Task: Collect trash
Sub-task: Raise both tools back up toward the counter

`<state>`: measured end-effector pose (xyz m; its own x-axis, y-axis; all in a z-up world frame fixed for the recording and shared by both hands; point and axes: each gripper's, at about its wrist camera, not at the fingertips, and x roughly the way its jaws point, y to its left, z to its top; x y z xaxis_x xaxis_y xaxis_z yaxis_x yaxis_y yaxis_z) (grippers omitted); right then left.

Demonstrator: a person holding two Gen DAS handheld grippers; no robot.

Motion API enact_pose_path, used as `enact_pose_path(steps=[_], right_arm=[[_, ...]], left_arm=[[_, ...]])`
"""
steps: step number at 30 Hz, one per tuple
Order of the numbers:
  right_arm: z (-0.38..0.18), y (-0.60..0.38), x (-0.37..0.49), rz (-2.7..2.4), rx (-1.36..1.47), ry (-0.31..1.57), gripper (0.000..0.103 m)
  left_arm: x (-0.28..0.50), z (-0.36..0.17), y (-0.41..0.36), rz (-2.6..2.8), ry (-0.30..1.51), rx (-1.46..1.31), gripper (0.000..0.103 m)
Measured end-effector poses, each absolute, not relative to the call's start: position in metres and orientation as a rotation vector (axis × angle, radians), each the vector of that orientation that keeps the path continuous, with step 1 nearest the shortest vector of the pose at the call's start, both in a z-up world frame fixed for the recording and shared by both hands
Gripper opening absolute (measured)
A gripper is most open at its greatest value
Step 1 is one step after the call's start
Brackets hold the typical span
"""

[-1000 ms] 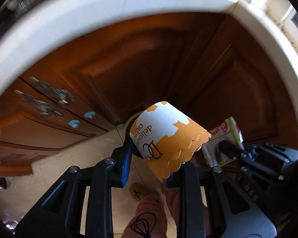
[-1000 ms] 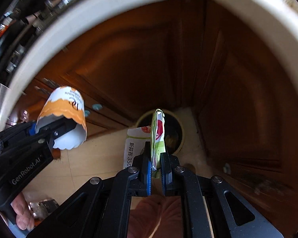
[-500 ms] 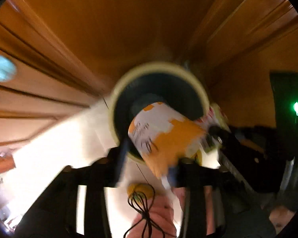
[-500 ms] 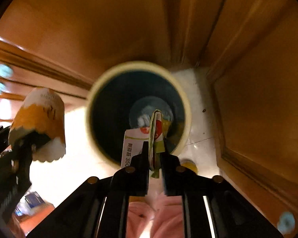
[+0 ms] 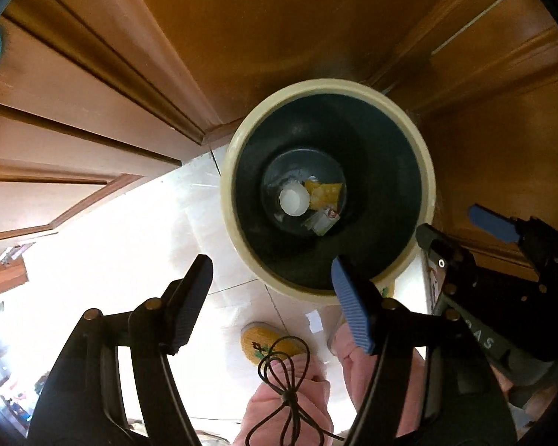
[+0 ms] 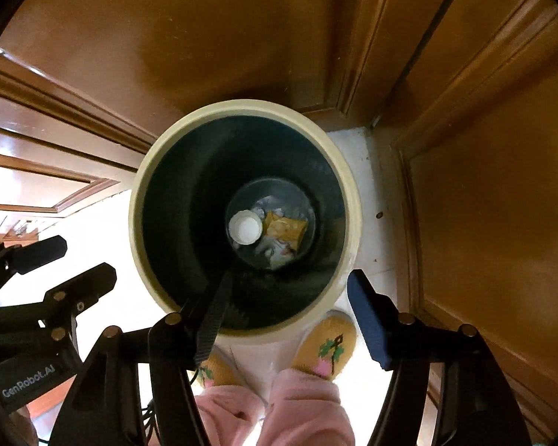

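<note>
Over the floor by the wooden cabinets: one round trash bin point(image 5: 426, 171), cream rim, dark inside. At its bottom, one white paper cup point(image 5: 293, 197), mouth up, one yellow wrapper point(image 5: 325, 191) touching it, and one pale packet point(image 5: 321, 221) beside them. Two sets of tongs, left tongs point(image 5: 269, 280) and right tongs point(image 6: 288, 293), point down at the bin, jaws just opened wide, nothing between them. Two yellow slippers point(image 6: 325, 345) below.

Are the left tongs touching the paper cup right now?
Apart. The left wrist view shows the left tongs open and empty above the bin, with the paper cup lying at its bottom.
</note>
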<state>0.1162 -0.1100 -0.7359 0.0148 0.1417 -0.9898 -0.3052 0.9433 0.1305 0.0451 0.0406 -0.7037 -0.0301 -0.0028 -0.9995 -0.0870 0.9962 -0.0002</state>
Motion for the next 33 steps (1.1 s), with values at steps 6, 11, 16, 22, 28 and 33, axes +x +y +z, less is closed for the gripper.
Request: enact_pose_path(steps=[6, 11, 16, 22, 28, 33], right_arm=[[-0.696, -0.116, 0.104, 0.329, -0.105, 1.523, 0.066], [-0.639, -0.133, 0.092, 0.303, -0.094, 1.511, 0.066], [-0.562, -0.152, 0.083, 0.287, -0.06, 1.483, 0.066], [-0.439, -0.174, 0.067, 0.308, -0.038, 1.395, 0.066], [-0.304, -0.193, 0.046, 0.298, 0.022, 1.271, 0.067], [-0.197, -0.204, 0.026, 0.278, 0.045, 1.127, 0.076]], left_arm=[[0.039, -0.659, 0.035, 0.073, 1.57, -0.076, 0.064], [0.028, -0.596, 0.032, 0.064, 1.534, -0.088, 0.064], [0.012, -0.5, 0.023, 0.037, 1.461, -0.071, 0.064], [-0.004, -0.369, 0.012, -0.009, 1.319, -0.053, 0.064], [-0.015, -0.256, 0.008, -0.04, 1.181, -0.016, 0.064], [-0.024, -0.179, 0.013, -0.048, 1.083, -0.01, 0.064]])
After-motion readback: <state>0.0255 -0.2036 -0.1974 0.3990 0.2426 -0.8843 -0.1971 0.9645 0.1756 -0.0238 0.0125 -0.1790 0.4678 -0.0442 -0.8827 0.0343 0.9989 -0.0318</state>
